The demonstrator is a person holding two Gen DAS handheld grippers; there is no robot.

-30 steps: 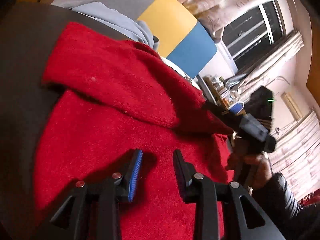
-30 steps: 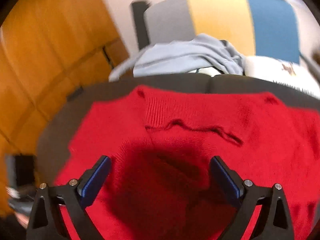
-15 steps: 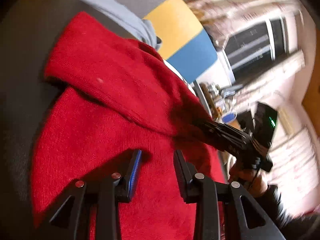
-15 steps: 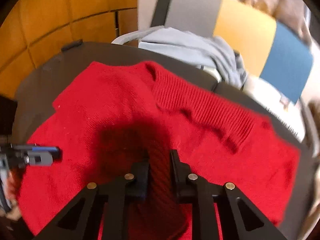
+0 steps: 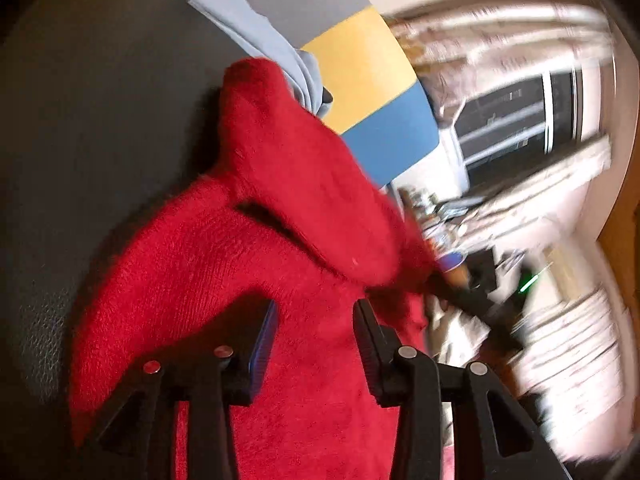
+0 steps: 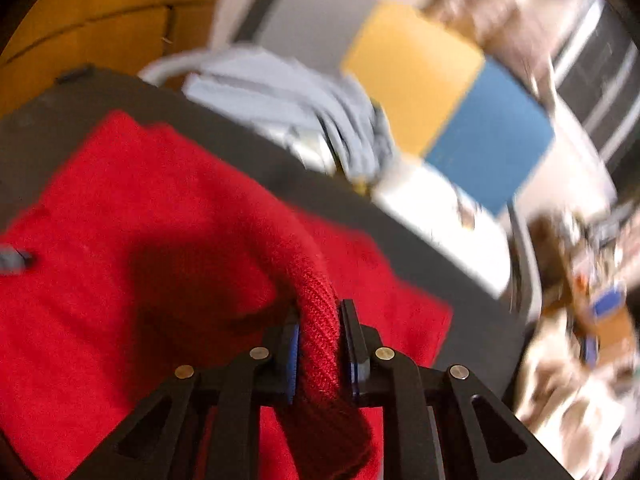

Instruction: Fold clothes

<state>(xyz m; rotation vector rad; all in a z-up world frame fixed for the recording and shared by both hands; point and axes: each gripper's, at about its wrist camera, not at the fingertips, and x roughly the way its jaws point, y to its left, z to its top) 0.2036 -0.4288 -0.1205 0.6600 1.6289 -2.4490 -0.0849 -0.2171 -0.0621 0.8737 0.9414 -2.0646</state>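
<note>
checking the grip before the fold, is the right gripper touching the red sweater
Touching. The right wrist view shows the right gripper with both pads pressed against a ribbed fold of the red sweater.

Red sweater with ribbed-knit hem, on dark grey leather-grain surface — pale blue garment behind. Chair back banded grey, yellow, blue. Grippers black, blue pads. Orange wood panelling.

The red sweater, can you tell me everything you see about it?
The red sweater is fuzzy knit wool, spread over a dark padded surface. One ribbed edge is lifted in a fold, pinched between the right gripper fingers. The left gripper hovers over its body, fingers opening, nothing pinched. A pale blue garment lies behind it.
</note>
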